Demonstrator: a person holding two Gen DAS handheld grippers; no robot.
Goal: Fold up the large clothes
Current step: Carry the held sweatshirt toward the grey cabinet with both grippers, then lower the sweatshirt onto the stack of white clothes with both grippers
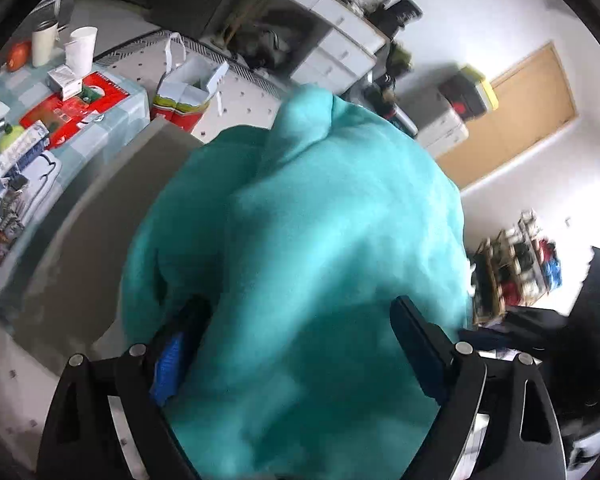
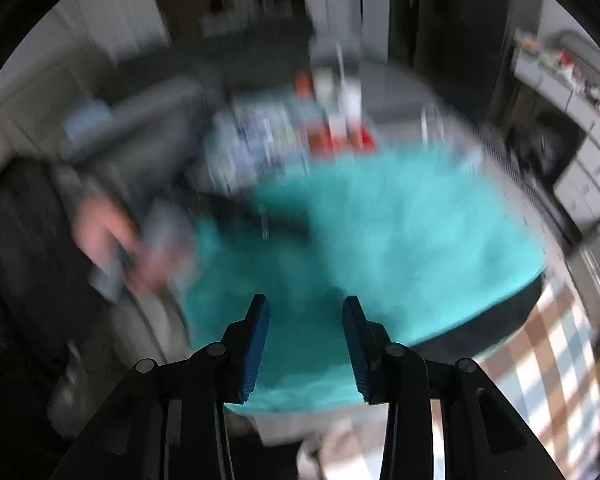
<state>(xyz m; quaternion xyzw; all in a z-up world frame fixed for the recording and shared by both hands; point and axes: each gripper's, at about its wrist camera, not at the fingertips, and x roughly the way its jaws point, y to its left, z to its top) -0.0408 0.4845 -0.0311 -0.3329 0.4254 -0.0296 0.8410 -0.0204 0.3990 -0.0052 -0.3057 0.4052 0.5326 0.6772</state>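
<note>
A white cup (image 1: 82, 50) and mug (image 1: 44, 46) stood on the table (image 1: 112, 116); contents hidden. Both grippers gaped: the left (image 1: 300, 340) with the teal garment (image 1: 300, 240) bulging between its fingers, the right (image 2: 306, 344) empty above it.

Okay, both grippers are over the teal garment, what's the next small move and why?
Probably close the left gripper on the teal garment: its fingers stand wide apart with a thick bunch of fabric between them. The right gripper is open above the cloth, its view too blurred to judge contact, so I'd secure the left side first.
</note>
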